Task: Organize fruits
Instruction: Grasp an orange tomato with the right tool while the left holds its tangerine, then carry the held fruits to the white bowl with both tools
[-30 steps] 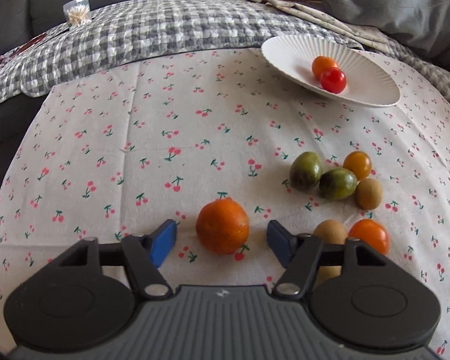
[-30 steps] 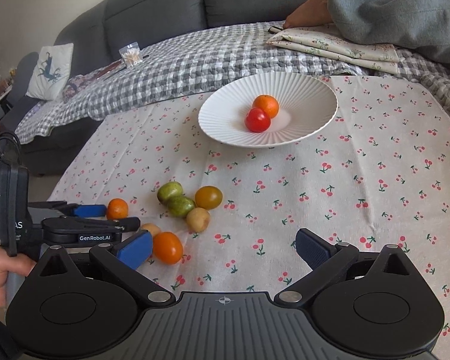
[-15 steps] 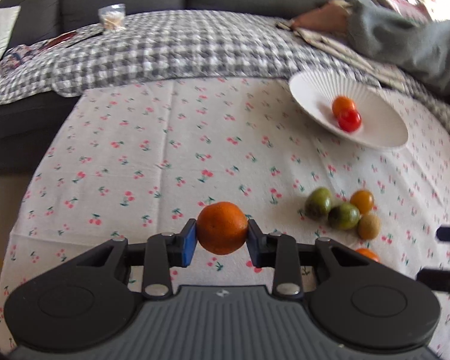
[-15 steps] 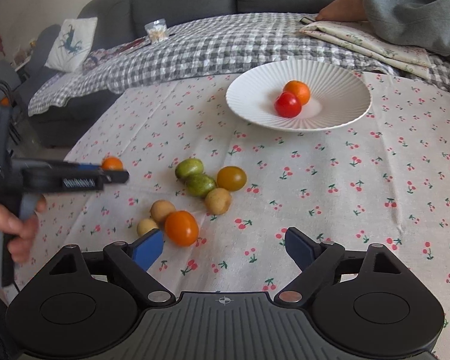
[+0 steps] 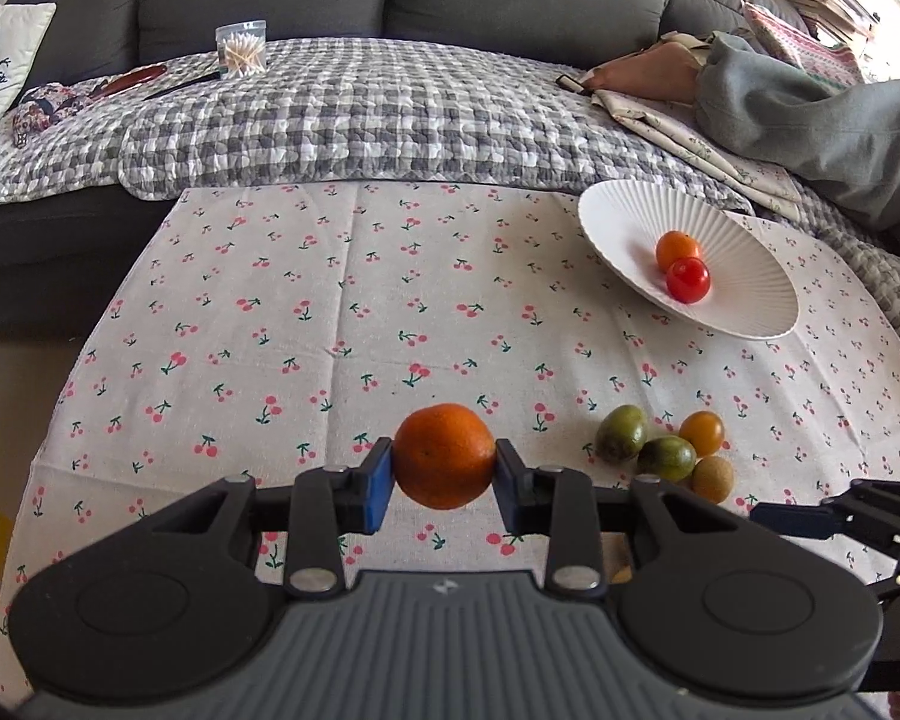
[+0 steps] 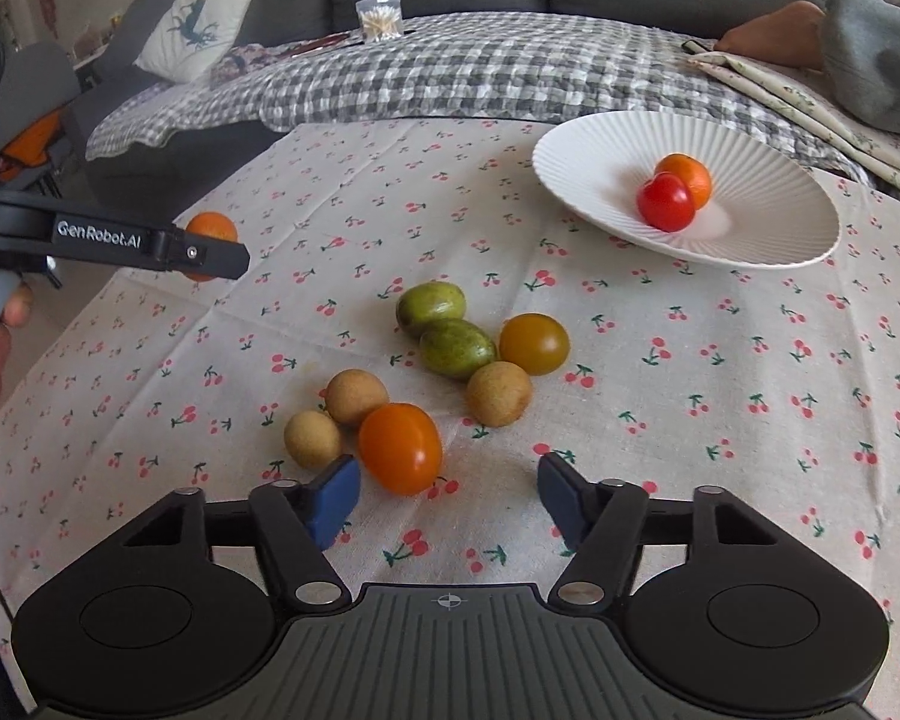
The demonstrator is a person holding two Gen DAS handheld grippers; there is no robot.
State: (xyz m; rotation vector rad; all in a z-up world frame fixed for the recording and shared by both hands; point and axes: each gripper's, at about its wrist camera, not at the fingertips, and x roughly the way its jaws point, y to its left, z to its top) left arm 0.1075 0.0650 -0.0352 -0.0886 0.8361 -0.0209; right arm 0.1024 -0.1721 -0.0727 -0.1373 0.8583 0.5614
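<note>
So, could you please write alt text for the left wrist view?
The left gripper holds an orange above a cherry-print tablecloth. To the right lie small green and brown fruits, and beyond them a white plate holding two tomatoes.

White lettering reading "GenRobot.AI" runs along the black side of the left gripper (image 6: 207, 252), seen side-on from the right wrist camera at the left edge of the scene. It is the only legible text in either view. A small emblem sits on the ribbed grey body of each gripper in its own camera's view, a crosshair-like mark on the right one, but neither can be read as letters or numbers.
</note>
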